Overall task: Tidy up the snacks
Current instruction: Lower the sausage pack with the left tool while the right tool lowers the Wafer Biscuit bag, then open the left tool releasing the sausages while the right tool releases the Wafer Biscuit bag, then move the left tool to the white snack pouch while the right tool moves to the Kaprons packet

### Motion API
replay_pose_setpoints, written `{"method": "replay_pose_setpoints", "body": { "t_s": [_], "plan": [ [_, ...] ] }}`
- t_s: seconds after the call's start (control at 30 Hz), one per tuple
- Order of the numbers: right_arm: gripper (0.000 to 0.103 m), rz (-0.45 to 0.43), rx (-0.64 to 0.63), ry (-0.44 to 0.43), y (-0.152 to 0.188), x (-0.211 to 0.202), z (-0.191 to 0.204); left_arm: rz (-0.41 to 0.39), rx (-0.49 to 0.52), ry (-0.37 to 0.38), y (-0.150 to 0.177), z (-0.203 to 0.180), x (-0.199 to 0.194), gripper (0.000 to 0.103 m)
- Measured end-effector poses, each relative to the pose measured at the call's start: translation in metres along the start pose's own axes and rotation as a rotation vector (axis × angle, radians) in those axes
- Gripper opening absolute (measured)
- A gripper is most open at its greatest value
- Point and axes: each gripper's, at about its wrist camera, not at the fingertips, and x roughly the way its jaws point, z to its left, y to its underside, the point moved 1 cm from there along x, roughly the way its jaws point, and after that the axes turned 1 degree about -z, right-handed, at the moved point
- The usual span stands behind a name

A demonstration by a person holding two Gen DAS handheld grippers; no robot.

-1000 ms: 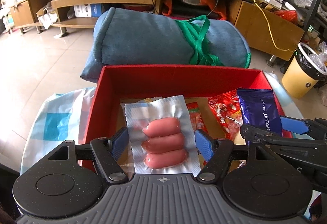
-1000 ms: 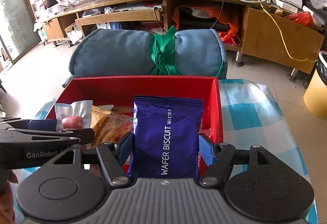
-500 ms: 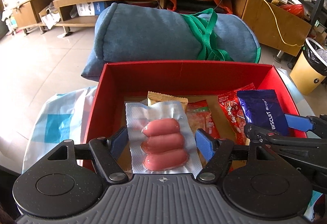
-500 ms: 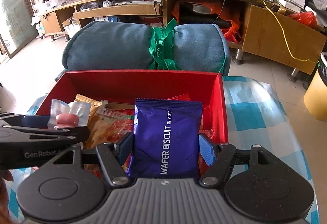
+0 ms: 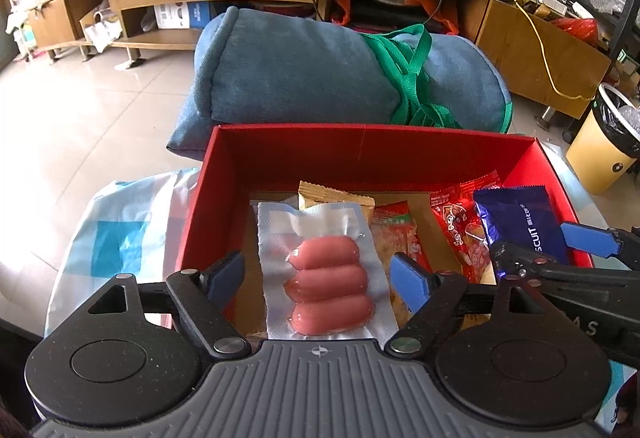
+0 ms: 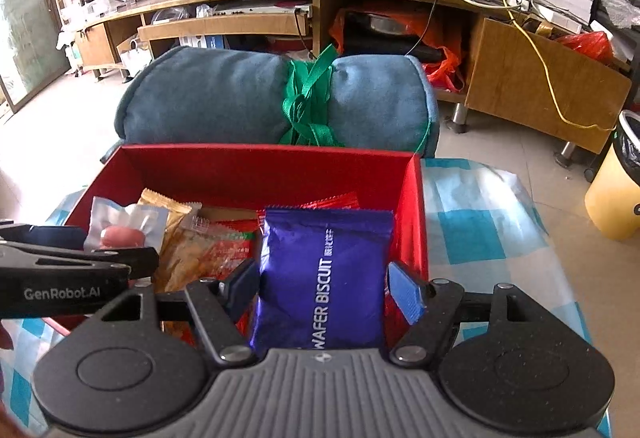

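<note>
1. Left wrist view: my left gripper (image 5: 320,274) sat over the near-left part of the red box (image 5: 372,152), fingers spread wide either side of the sausage pack (image 5: 326,278). Gaps showed between both blue pads and the pack's edges, so no clamp visible; whether the pack hung from a grip hidden under the gripper body or lay in the box, I couldn't tell.
2. Same view, right of my fingers: orange-tan packet (image 5: 336,198) just ahead of the pack, red printed packets (image 5: 460,226) further right, then my right gripper (image 5: 536,246) with the wafer biscuit pack (image 5: 520,222).
3. Right wrist view: right gripper (image 6: 322,288) had the wafer biscuit pack (image 6: 324,274) standing between its fingers at the box's right wall (image 6: 416,214). The left pad touched the pack's edge; at the right pad I couldn't tell contact. Call it held, loosely.
4. Step, as I judged it: both snacks were at the placing stage inside the box. Next move called for lowering each flat onto the box floor, letting go fully, then backing straight out without dragging film.
5. Materials: sausage pack was clear vacuum film over silvery backing, three glossy pink lobes, slippery. Biscuit pack was a puffed purple foil pillow, crushable. Box was rigid red card with straight walls. A blue-white checked cloth (image 6: 480,234) covered the table; a soft blue roll tied with green strap (image 6: 276,98) lay beyond the box.
</note>
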Motion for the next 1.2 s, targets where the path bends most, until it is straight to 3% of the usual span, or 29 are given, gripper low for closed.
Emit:
{"method": "replay_pose_setpoints", "body": {
  "t_s": [0.57, 1.2],
  "plan": [
    [0.067, -0.029, 0.035, -0.002, -0.001, -0.025, -0.010, -0.016, 0.020, 0.052, 0.007, -0.001, -0.020, 0.086],
    [0.067, 0.014, 0.064, 0.038, 0.039, -0.066, -0.028, -0.024, 0.099, 0.151, 0.030, -0.032, -0.047, 0.086]
  ]
}}
